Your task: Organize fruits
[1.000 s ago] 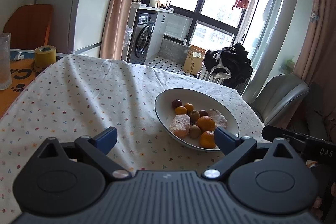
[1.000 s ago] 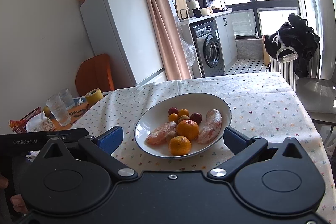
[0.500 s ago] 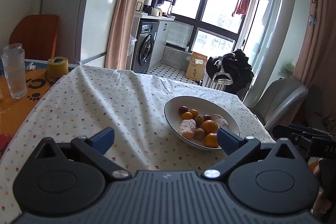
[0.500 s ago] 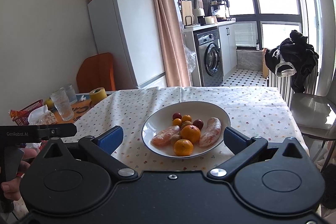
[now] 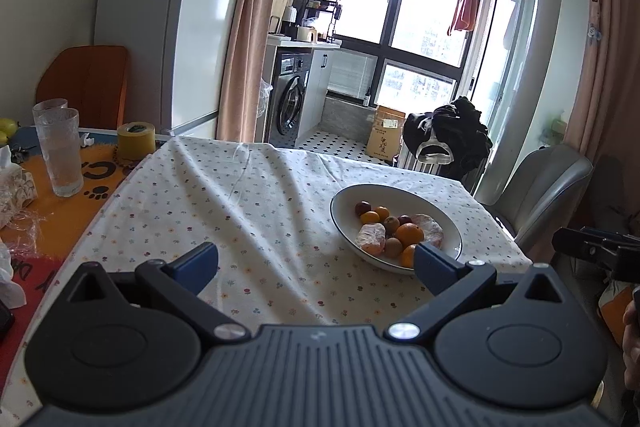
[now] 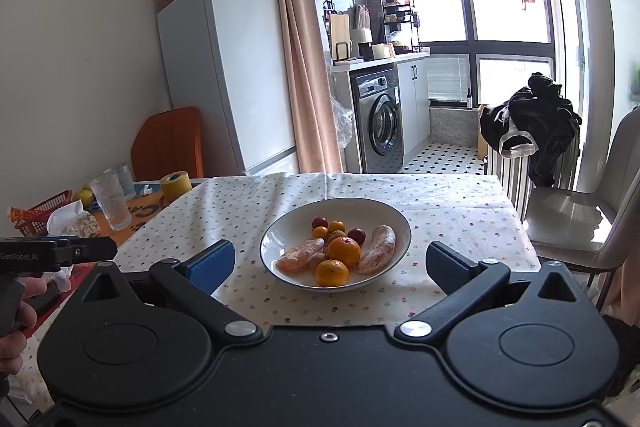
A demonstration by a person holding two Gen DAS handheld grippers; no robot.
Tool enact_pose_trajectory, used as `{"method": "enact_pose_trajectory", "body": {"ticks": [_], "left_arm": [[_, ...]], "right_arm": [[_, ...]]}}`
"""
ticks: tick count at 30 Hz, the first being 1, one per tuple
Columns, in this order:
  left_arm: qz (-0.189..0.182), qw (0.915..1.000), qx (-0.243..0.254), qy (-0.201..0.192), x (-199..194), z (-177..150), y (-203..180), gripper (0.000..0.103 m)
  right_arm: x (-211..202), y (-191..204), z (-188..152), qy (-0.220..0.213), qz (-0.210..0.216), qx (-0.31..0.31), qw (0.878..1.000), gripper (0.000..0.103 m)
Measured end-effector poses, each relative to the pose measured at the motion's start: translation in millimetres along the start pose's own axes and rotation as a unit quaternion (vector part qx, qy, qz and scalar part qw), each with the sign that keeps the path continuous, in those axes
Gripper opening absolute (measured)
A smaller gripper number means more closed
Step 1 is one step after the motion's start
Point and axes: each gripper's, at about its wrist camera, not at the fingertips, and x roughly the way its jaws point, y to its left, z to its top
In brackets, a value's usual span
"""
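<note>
Well, both grippers agape; fruits (image 6: 338, 259) in bowl (image 6: 394, 223).

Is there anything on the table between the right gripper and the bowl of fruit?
Nothing visible. Only bare tablecloth lies between the open right gripper and the bowl. The drinking glasses and the tape roll stand well off to the left.

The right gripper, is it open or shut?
Open: the right gripper has its blue pads wide apart, holding nothing, the bowl showing between them.
</note>
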Motion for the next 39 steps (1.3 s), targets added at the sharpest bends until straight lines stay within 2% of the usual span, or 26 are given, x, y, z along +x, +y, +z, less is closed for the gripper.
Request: {"method": "enact_pose_trajectory", "body": {"ticks": [21,39], "left_arm": [[0.000,0.9999,0.013,-0.010,-45.5,-22.1,8.5,0.103],[-0.011,0.9992,0.034,-0.016,-54.3,-25.6,-4.2,0.103]], "right_arm": [[-39.6,9.3,-14.8,-0.005,-0.015,-0.029,0.999,0.103],[-55.7,3.4,-18.7,-0.017,-0.004,-0.023,1.000,0.103]]}}
